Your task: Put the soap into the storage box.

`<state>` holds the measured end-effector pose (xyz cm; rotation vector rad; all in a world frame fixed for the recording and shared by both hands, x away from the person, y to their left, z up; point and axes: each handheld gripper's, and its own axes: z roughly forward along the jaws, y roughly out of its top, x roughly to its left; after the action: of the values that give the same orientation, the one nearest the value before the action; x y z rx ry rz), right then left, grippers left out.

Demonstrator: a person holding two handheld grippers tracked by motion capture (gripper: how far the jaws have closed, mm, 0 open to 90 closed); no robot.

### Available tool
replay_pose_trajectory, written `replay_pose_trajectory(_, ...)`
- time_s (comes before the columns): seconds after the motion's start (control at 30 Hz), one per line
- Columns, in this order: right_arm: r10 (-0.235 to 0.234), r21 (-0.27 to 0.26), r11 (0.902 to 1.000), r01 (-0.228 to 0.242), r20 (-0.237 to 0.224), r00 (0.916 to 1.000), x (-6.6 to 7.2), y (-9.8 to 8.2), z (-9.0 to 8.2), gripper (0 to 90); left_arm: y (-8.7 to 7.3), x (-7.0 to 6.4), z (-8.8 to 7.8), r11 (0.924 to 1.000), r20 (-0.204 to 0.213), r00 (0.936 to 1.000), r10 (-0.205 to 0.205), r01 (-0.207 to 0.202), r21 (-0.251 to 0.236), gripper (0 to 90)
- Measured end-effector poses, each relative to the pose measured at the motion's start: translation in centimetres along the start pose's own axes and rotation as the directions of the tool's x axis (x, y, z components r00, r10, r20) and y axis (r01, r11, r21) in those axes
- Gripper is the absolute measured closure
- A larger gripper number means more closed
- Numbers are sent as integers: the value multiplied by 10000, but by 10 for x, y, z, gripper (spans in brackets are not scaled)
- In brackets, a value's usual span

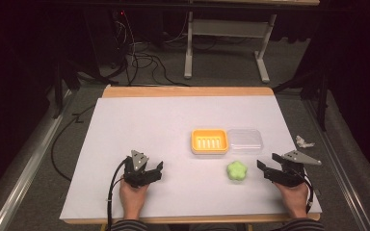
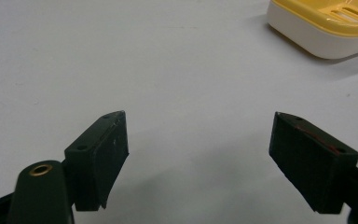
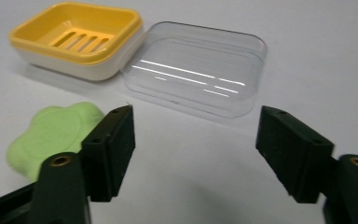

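The right claw [image 3: 196, 154] sits lowest and closest in its own view, jaws spread with nothing between them, though they have just been closing; the green soap [image 3: 51, 135] lies just outside its left jaw, at about nine o'clock, untouched. The left claw [image 2: 198, 163] is also spread and empty over bare white tabletop [image 2: 121, 56]. Judging by this, the work is barely begun: the soap is still loose on the tabletop, at about five o'clock from the yellow soap dish [image 1: 209, 141], whose slotted tray is empty, and the clear lid [image 1: 244, 141] lies off beside it at three o'clock, touching it. The soap is pale green, flower-shaped with rounded lobes, matte and smooth, lying flat.
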<state>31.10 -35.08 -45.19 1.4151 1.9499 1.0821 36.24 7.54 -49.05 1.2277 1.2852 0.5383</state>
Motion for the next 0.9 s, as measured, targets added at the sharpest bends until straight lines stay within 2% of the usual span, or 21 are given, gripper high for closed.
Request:
replay_pose_trajectory(0.37,-223,169,9996,228,-285,9993,10,-9,-14,341,0,0,0,10000,-24,10000,40,-40,12,203)
replay_pose_trajectory(0.53,-606,167,9980,614,-427,9972,20,-7,-19,340,0,0,0,10000,-14,10000,14,-14,-53,202)
replay_pose_trajectory(0.9,-1035,332,9938,1065,-831,9912,35,-5,-26,330,0,0,0,10000,-19,10000,-5,5,-27,203)
